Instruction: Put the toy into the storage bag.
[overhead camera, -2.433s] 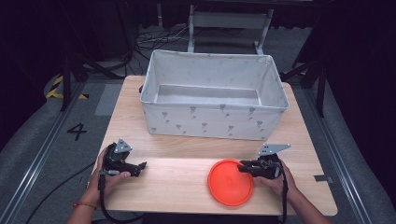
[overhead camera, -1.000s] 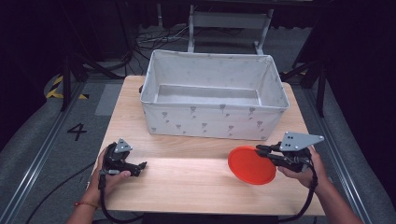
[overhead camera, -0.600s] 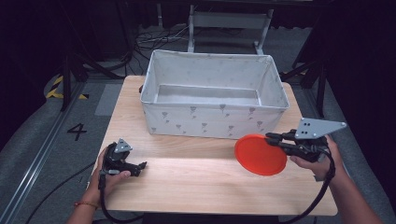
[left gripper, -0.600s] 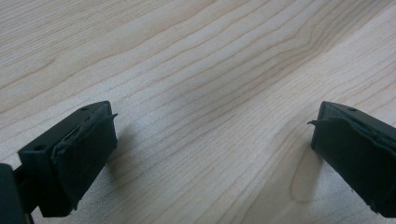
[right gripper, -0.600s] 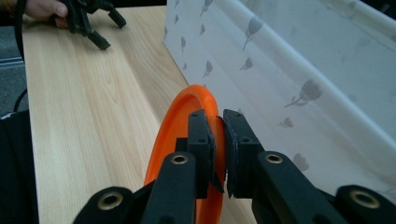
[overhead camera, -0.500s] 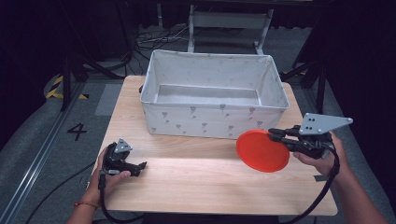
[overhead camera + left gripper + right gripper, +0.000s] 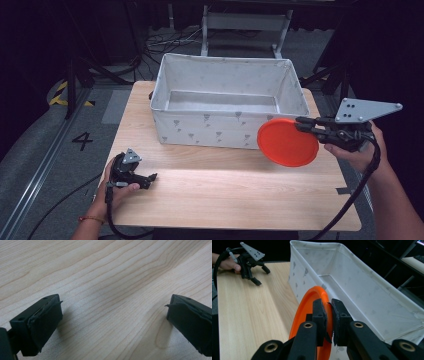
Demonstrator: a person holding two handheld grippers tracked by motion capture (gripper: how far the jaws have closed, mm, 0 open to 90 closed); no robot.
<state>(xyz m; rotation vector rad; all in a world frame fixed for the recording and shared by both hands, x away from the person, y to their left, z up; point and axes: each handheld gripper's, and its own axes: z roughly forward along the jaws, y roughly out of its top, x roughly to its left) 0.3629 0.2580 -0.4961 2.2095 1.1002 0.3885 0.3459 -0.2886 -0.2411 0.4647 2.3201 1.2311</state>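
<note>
From the high view, a white fabric bin (image 7: 227, 107) stands on the far half of the wooden counter (image 7: 225, 195), its long side running across. The right tool (image 7: 304, 123) is held up off the counter near the right edge, just in front of the bin's near right corner, and grips an orange disc (image 7: 287, 142) by its rim; the disc hangs tilted in the air, its face turned toward the camera and overlapping the bin's front wall. The person's right hand (image 7: 357, 150) holds that tool, a grey three-cornered plate (image 7: 365, 110) on top. The left tool (image 7: 150, 179) rests near the counter's near left corner in the left hand (image 7: 112, 187). In the left gripper view, the left tool's (image 7: 113, 315) jaws stand wide apart with bare wood grain between them. In the right gripper view, the right tool (image 7: 329, 312) has its jaws narrowed onto the disc's (image 7: 305, 307) rim, the disc standing edge-on beside the bin's (image 7: 362, 287) wall, with the left tool (image 7: 259, 275) far off near the counter's (image 7: 249, 315) edge.
</note>
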